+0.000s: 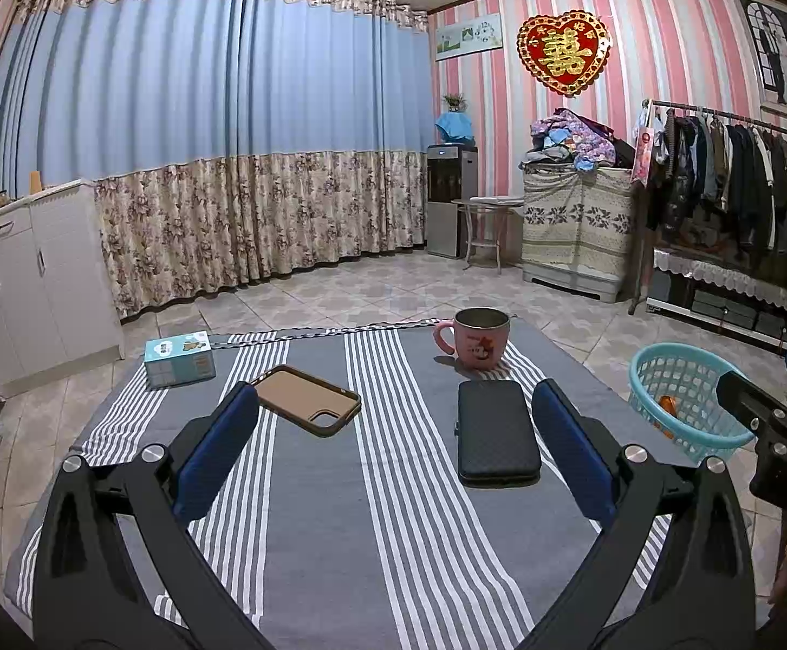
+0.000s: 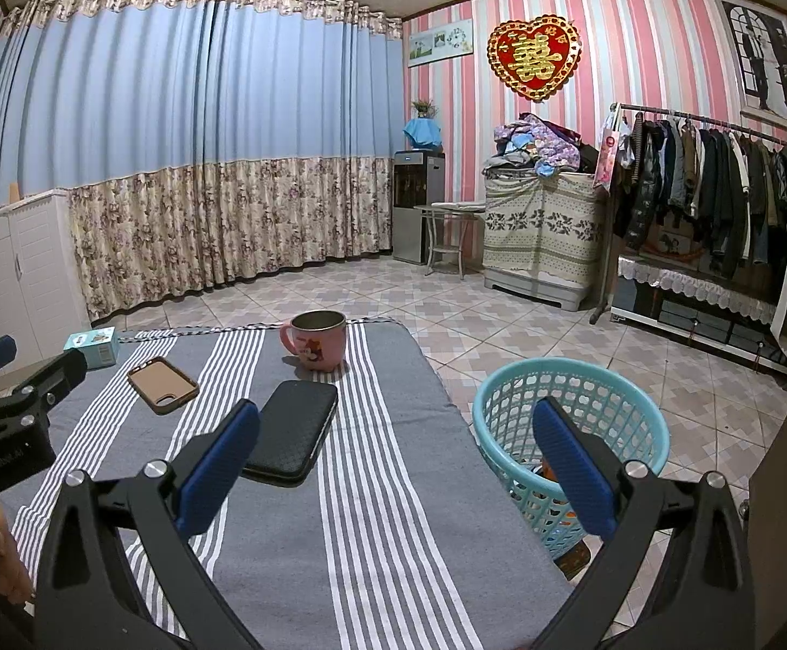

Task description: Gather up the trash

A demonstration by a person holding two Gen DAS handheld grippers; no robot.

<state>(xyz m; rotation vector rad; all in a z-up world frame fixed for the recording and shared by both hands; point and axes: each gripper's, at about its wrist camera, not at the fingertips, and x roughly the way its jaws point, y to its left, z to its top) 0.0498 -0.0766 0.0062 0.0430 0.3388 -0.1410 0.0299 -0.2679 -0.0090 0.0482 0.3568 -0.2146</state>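
**Basket beside the table, both grippers empty**

A turquoise plastic basket (image 2: 569,422) stands on the tiled floor (image 2: 583,336) just beside the right edge of a table spread with a grey cloth with white stripes (image 1: 306,514). Something orange (image 1: 667,406) lies in the bottom of the basket; what it is cannot be told.

The right gripper (image 2: 396,460) hangs above the table's right edge, its blue-padded fingers (image 2: 220,466) spread wide with nothing between them; the right-hand finger shows in front of the basket. The left gripper (image 1: 396,449) hovers over the middle of the cloth, also spread wide and empty.

On the cloth lie a black phone-shaped case (image 1: 496,433), a brown phone case (image 1: 306,398) with its hollow side up, and a small light-blue box (image 1: 179,360) at the far left corner. A pink mug (image 1: 477,338) stands upright near the far edge, behind the black case. The four are apart from one another.
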